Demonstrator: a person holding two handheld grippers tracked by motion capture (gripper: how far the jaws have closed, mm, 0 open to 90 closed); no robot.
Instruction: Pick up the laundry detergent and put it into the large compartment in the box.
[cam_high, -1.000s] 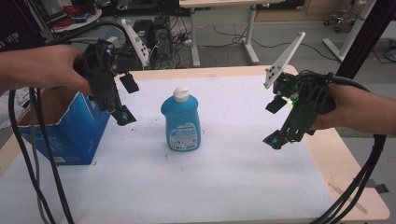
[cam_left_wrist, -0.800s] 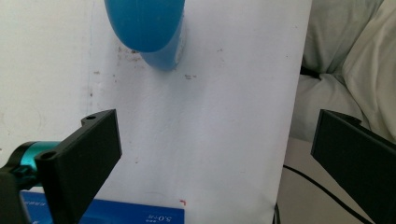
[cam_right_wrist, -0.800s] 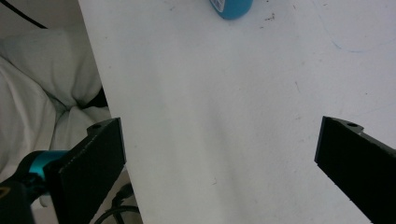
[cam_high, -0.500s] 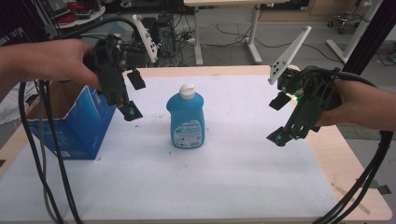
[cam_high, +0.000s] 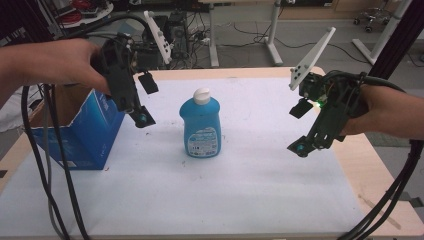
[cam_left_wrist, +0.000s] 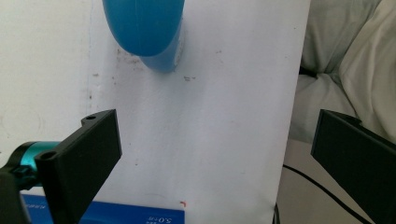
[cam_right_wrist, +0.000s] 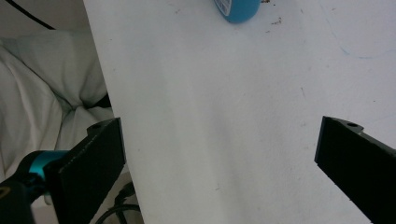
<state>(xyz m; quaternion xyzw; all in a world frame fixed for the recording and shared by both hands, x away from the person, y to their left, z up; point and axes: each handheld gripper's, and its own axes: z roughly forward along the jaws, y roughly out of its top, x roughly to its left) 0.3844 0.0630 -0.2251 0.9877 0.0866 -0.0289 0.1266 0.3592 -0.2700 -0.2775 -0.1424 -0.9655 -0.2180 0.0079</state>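
Bottle: I see a blue bottle (cam_high: 200, 123) with a white cap standing upright mid-bench, between my two tools and apart from both.
Box: a blue box (cam_high: 82, 131) sits below my left tool, top flaps open; I cannot tell what is inside.
Writing: the bottle's label and the box's print are too small for me to read.
Left tool (cam_high: 143, 100): released, jaws spread, holding nothing, above the box's near corner.
Right tool (cam_high: 300, 128): released, jaws wide, empty, near the bench's (cam_high: 225, 200) right edge.
Room: open white bench lies on either side of the bottle.
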